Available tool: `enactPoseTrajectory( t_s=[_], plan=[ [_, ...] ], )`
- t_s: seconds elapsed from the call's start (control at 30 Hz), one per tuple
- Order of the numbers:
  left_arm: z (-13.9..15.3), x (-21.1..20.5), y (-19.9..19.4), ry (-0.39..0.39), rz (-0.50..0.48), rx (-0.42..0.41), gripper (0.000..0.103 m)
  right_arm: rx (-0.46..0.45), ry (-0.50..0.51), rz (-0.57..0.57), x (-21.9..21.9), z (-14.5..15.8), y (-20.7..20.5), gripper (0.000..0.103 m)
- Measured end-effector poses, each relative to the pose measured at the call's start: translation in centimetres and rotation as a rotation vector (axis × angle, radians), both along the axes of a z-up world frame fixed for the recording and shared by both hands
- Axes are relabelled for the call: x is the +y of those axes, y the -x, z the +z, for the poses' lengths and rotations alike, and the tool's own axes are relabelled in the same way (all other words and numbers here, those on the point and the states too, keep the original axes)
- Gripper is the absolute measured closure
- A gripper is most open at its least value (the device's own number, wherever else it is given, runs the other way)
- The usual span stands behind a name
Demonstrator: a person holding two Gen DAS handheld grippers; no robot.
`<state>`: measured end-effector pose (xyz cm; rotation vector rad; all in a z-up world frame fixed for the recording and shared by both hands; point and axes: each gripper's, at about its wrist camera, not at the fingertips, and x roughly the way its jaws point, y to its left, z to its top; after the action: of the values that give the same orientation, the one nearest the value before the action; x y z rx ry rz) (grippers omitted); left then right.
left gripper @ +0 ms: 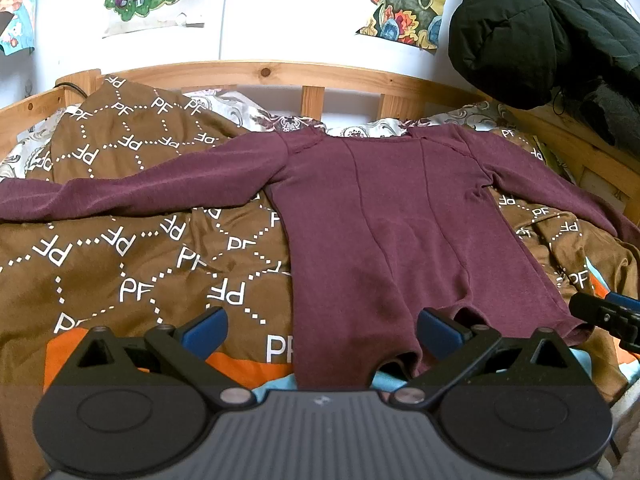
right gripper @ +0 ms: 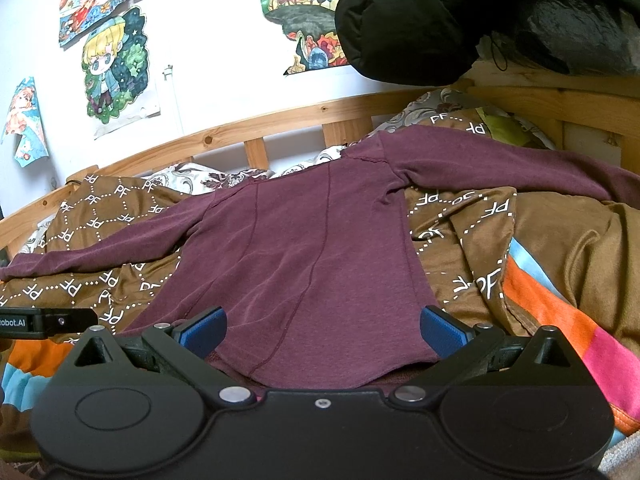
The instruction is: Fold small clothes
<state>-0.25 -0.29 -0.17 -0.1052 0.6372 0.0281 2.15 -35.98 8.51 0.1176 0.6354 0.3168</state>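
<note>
A maroon long-sleeved top (left gripper: 384, 216) (right gripper: 296, 248) lies flat on a brown blanket, neck toward the headboard, both sleeves spread out sideways. My left gripper (left gripper: 322, 332) is open at the top's lower left hem; the hem corner lies between its blue pads (left gripper: 206, 332). My right gripper (right gripper: 322, 334) is open over the lower right hem, the cloth lying between its blue pads (right gripper: 442, 336). Neither holds anything. The right gripper's tip (left gripper: 604, 316) shows at the left view's right edge, and the left gripper's body (right gripper: 44, 322) at the right view's left edge.
The brown blanket (left gripper: 132, 264) printed with "PF" covers the bed, over a striped orange and blue sheet (right gripper: 560, 312). A wooden headboard (left gripper: 280, 72) runs behind. A black padded jacket (left gripper: 536, 32) hangs at upper right. Drawings are stuck on the white wall (right gripper: 116, 64).
</note>
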Motion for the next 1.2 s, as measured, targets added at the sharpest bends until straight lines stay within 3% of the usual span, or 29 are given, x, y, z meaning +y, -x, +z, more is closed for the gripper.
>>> enactPoseTrajectory(
  t_s=[0.3, 0.53, 0.67, 0.8, 0.9, 1.03, 1.1, 1.2],
  plan=[
    [0.3, -0.5, -1.2, -0.034, -0.009, 0.023, 0.000, 0.024, 0.020, -0.082, -0.7, 0.3, -0.7, 0.000],
    [2.6, -0.8, -5.0, -0.060, 0.009, 0.035, 0.000, 0.007, 0.033, -0.174, -3.8, 3.0, -4.7, 0.000],
    [4.7, -0.1, -7.8, -0.034, 0.078, 0.037, 0.000, 0.007, 0.019, -0.242, -7.4, 4.2, -8.5, 0.000],
    [6.0, 1.4, -9.9, 0.023, 0.107, 0.047, 0.000, 0.013, 0.023, -0.416, -12.1, 3.8, -11.2, 0.000],
    [6.0, 1.8, -10.8, 0.006, 0.112, 0.054, 0.000, 0.023, 0.053, -0.591, -16.2, 2.7, -12.3, 0.000],
    [5.1, 1.6, -11.7, -0.009, 0.103, 0.081, 0.000, 0.032, 0.072, -0.720, -20.8, 1.5, -12.6, 0.001],
    [4.2, 1.2, -12.0, -0.002, 0.094, 0.101, 0.000, 0.048, 0.115, -0.748, -22.9, 1.6, -13.0, 0.001],
    [2.9, 0.5, -12.8, -0.002, 0.064, 0.128, 0.000, 0.074, 0.239, -0.685, -24.4, 1.7, -14.3, 0.003]
  ],
)
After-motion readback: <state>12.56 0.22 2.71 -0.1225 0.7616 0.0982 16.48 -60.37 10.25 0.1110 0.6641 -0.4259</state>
